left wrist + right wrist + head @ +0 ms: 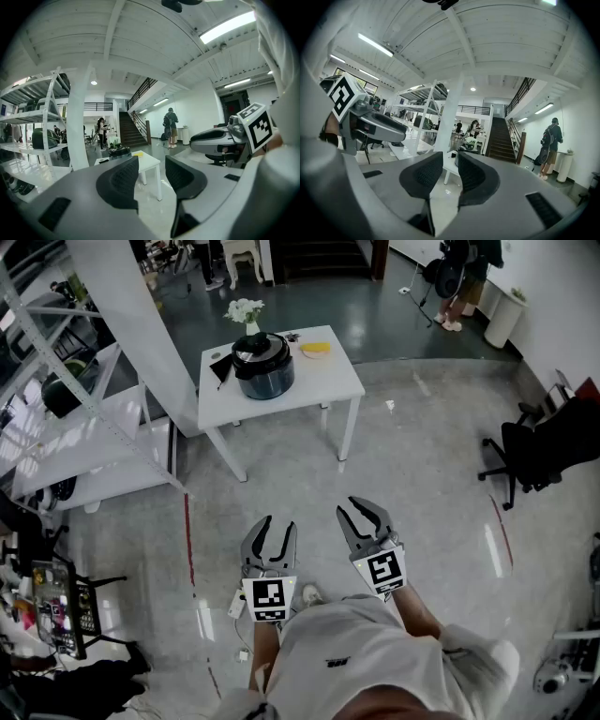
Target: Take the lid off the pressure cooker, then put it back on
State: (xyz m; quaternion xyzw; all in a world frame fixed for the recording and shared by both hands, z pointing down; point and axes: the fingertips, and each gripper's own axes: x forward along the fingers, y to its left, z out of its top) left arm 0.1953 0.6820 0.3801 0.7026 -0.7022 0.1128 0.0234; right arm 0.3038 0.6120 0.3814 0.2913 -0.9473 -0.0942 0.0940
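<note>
The pressure cooker (263, 367) is standing on the far white surface (328, 381), its lid (260, 348) sitting in place and hiding whatever is inside. Just beyond it, a vase (251, 328) is holding white flowers (245, 309), and a yellow object (316, 348) is lying to the cooker's right. Well apart from the surface, near the person's body, the left hand-held gripper (279, 523) and the right hand-held gripper (364, 514) are hovering over the floor (394, 456), each with jaws drawn almost together and gripping nothing.

Ahead of your jaws, a glossy dark cooker (263, 367) tops a smooth white table (319, 382) on a shiny polished floor (422, 474).
</note>
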